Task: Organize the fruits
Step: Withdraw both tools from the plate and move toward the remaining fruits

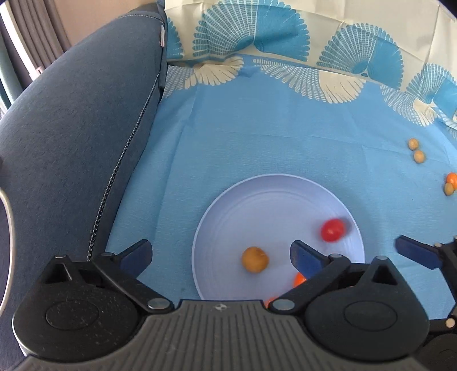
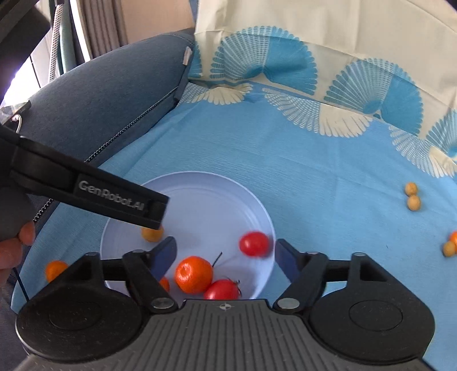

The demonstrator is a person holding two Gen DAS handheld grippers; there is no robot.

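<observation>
Left wrist view: rides the left gripper (image 1: 220, 256), looking steeply down along its fingers, close over the white plate (image 1: 257, 194).
Right wrist view: rides the right gripper (image 2: 225, 256), tilted down the same way, close above the plate (image 2: 205, 188), its fingers over the near rim.
Shared: plate, red tomato (image 1: 332, 230) (image 2: 254, 243), blue cloth (image 1: 257, 128) (image 2: 314, 159), sofa arm (image 1: 71, 128) (image 2: 100, 100).

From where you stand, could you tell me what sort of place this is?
Probably a living room: a cloth spread over a sofa seat, a padded armrest, curtains behind.
</observation>
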